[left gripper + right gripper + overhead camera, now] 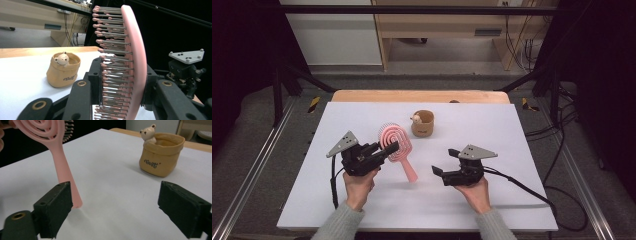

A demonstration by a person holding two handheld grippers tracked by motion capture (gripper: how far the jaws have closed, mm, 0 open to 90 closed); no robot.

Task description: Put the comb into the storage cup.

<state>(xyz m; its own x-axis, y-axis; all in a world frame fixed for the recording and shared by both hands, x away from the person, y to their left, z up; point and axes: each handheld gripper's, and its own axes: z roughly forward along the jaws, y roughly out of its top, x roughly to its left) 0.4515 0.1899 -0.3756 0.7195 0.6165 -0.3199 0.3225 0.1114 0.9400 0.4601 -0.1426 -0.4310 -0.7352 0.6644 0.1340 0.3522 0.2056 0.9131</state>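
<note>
The pink plastic hairbrush with a spiral-cut head (395, 140) is clamped by its head in the left gripper (388, 149). Its long handle slants down to the tabletop (512, 200), ending just left of the right gripper (443, 162), whose jaws stand wide and empty.

Tan bag-shaped pot (423, 124) with small bear figure (416, 119) on rim, centre of high view, upright on white table top (487, 125). Dark lettering on pot's front in right gripper view. Wooden edge strip (419, 96) along table's far side. Wooden furniture (447, 30) and cables (519, 42) at top.
</note>
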